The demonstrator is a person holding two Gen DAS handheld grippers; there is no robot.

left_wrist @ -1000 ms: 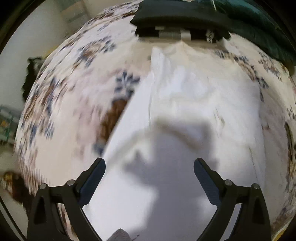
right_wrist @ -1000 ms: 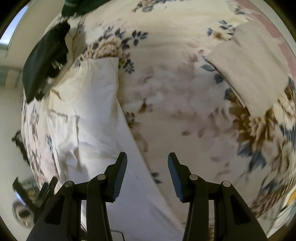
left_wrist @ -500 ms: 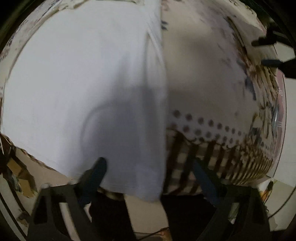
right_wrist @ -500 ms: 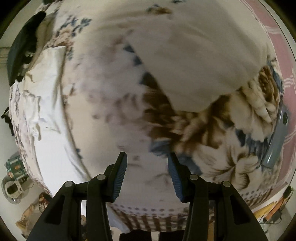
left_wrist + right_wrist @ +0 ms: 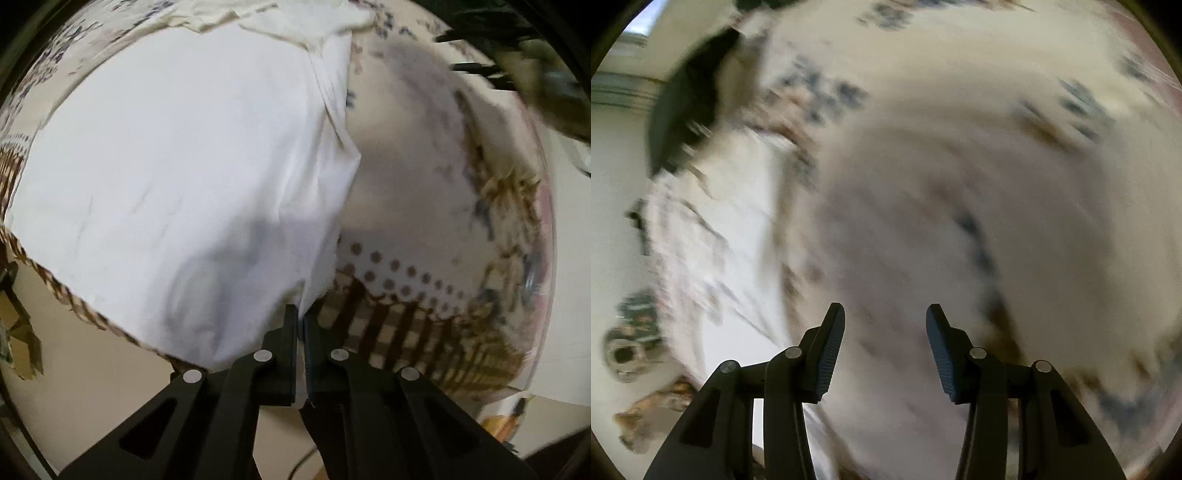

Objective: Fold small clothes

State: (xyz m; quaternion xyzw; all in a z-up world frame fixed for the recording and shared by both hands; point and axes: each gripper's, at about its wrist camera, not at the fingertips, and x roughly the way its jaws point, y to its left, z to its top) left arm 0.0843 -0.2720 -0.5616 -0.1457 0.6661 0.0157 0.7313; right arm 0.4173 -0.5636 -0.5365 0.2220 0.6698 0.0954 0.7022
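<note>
I saw the garment (image 5: pixel 177 177) spread over the bedspread's (image 5: pixel 424 177) near edge, its corner hanging past that edge between my left gripper's (image 5: pixel 300 317) fingers. My right gripper (image 5: pixel 885 332) hovered above the bedspread, the garment to its left.

Bed with floral cover (image 5: pixel 424 155), dotted and checked border at 5 o'clock, white garment (image 5: pixel 177 177) spread on it from 9 to 12 o'clock (near corner lifted), dark cloth (image 5: pixel 683 110) at 10 o'clock
</note>
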